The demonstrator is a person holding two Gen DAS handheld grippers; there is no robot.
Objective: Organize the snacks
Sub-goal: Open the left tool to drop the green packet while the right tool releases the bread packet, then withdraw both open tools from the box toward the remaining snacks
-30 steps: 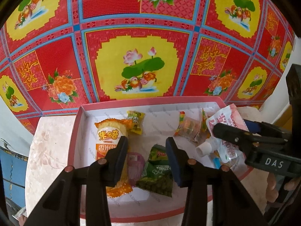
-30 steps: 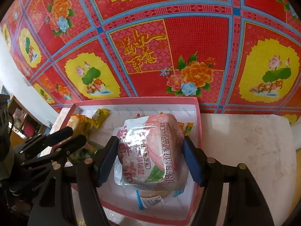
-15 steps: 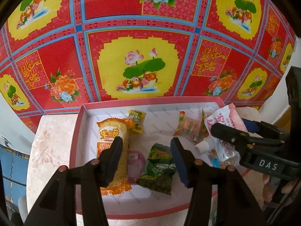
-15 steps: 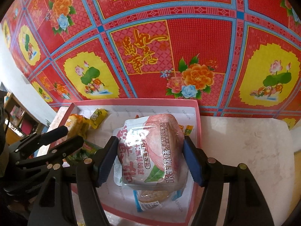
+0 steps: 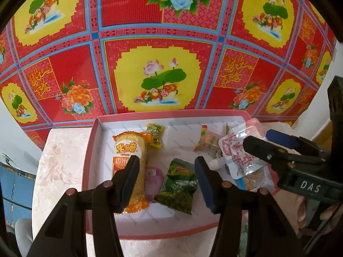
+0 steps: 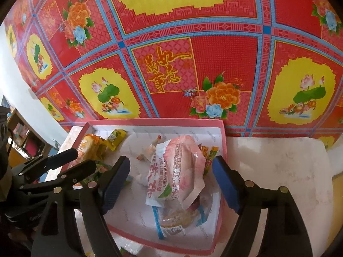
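A pink-rimmed white box (image 5: 90, 156) (image 6: 223, 141) holds the snacks. A pink jelly pouch (image 6: 180, 167) (image 5: 238, 150) lies free in its right part, on top of a clear blue-edged packet (image 6: 175, 218). My right gripper (image 6: 171, 184) is open, its jaws wide on either side of the pouch and not touching it. My left gripper (image 5: 167, 177) is open and empty above an orange rice-roll pack (image 5: 130, 162), a pink jelly cup (image 5: 153, 180) and a green pea bag (image 5: 178, 186).
A small yellow candy (image 5: 155, 136) and a striped candy bag (image 5: 206, 141) lie at the box's back. The box sits on a marble table (image 6: 278, 171) against a red and yellow patterned cloth (image 5: 163, 53). Blue furniture (image 5: 15, 184) stands at the left.
My right gripper opened and let go of the pink pouch, which dropped onto the packet in the box. My left gripper drew back a little and widened.
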